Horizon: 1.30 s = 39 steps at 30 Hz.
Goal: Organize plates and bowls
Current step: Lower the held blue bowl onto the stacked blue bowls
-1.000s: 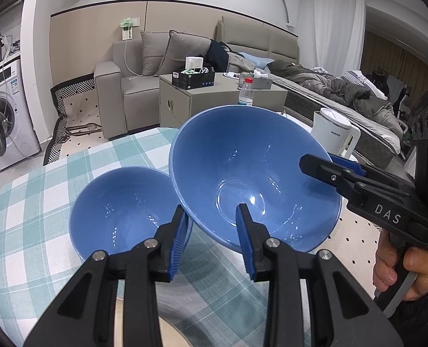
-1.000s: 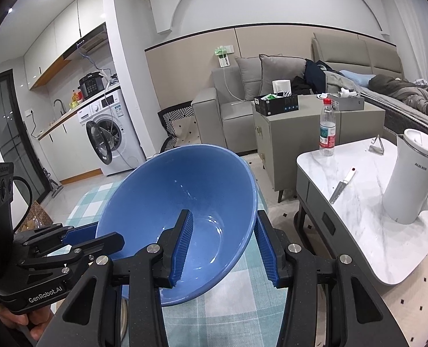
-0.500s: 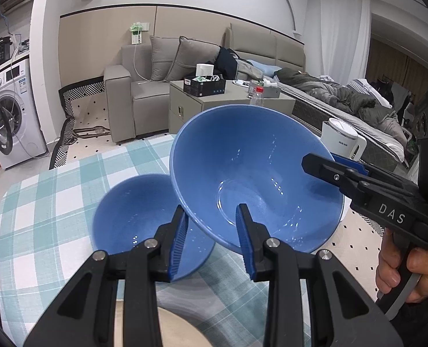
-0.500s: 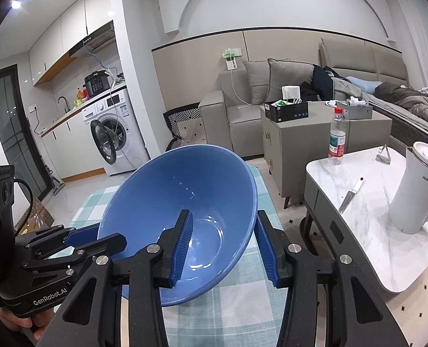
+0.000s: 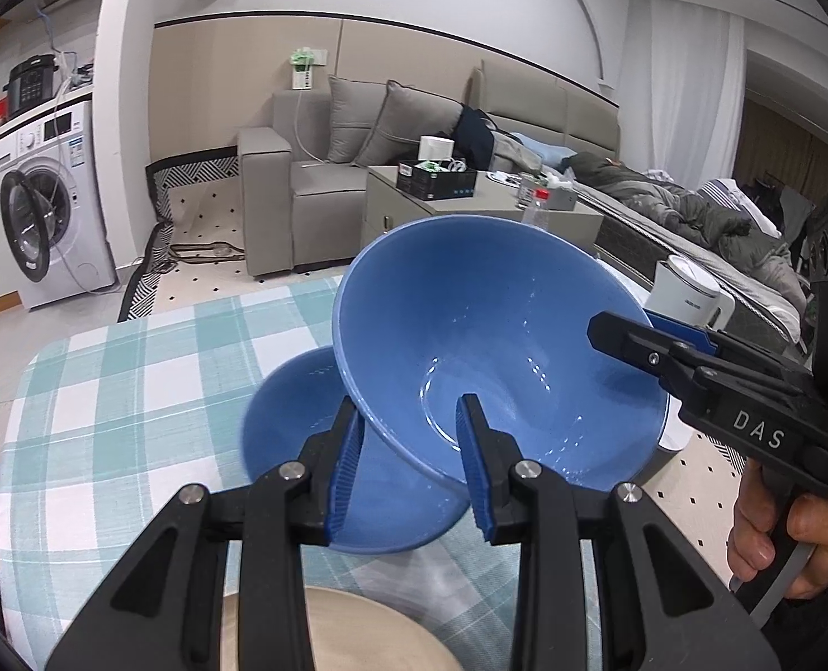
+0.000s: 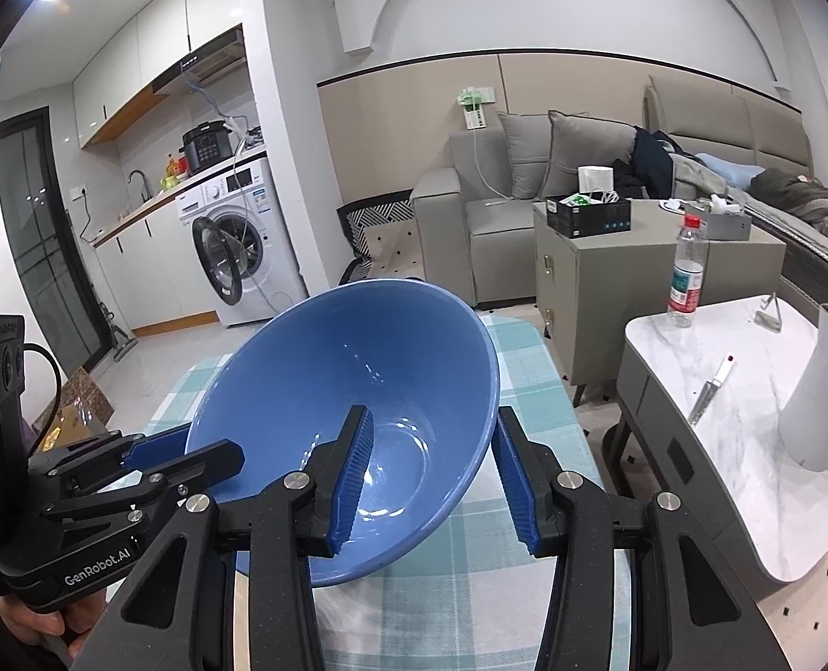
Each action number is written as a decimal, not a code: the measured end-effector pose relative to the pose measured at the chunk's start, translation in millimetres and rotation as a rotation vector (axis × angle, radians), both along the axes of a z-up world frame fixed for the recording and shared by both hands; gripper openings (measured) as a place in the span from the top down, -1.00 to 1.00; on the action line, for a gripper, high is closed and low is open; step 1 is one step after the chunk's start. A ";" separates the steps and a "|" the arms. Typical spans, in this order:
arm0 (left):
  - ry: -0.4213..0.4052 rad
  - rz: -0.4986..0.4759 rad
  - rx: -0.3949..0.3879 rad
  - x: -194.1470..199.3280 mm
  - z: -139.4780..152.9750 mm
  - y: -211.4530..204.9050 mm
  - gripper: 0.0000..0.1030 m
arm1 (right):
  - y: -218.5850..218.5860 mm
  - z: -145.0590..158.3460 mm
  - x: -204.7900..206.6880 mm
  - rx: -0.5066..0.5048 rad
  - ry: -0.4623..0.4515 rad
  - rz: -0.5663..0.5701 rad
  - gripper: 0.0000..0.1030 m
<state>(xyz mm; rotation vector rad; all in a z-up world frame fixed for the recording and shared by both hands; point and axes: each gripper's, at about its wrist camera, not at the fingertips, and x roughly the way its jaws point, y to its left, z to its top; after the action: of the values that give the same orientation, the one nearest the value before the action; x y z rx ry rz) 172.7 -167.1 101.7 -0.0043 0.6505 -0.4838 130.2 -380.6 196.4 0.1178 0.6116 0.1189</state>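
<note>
- Both my hand-held grippers pinch the big blue bowl's [image 5: 492, 346] rim: the left hand-held gripper [image 5: 408, 447] at its near edge, the right hand-held gripper [image 6: 430, 464] on the opposite side.
- The bowl hangs tilted above the checked desk [image 5: 123, 391], partly over the smaller blue bowl [image 5: 296, 425].
- I'd level it, centre it over the smaller one, lower gently, then let go with both together.
- A beige plate [image 5: 358, 632] sits at the desk's near edge.

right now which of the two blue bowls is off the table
The larger blue bowl, tilted and gripped at its rim by both hand-held grippers; the smaller blue bowl sits on the checked tablecloth beneath it.
</note>
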 end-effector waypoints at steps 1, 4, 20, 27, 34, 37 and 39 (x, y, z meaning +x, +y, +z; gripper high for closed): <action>-0.003 0.006 0.001 0.8 -0.2 1.6 0.37 | 2.3 -0.1 0.8 0.000 0.001 0.004 0.11; -0.007 0.024 -0.001 2.3 -1.9 8.7 0.37 | 8.8 -1.8 5.7 -0.003 0.006 0.018 0.11; -0.001 0.095 0.016 12.7 -16.0 33.9 0.37 | 37.7 -24.1 27.9 -0.004 0.060 0.068 0.11; 0.011 0.115 0.032 18.6 -24.2 39.9 0.37 | 49.3 -36.0 39.0 -0.006 0.089 0.078 0.11; 0.030 0.126 0.047 25.5 -34.8 43.2 0.37 | 55.1 -46.0 46.1 -0.012 0.117 0.083 0.11; 0.039 0.129 0.056 28.2 -39.8 43.1 0.37 | 57.0 -50.1 47.5 -0.017 0.128 0.084 0.11; 0.047 0.130 0.058 29.9 -42.8 42.9 0.37 | 57.1 -52.7 48.5 -0.022 0.136 0.083 0.11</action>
<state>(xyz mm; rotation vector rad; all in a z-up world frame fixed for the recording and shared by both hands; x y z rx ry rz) 202.6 -124.2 58.9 -0.0026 0.7053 -0.3403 178.7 -323.5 143.7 0.0798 0.7535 0.1857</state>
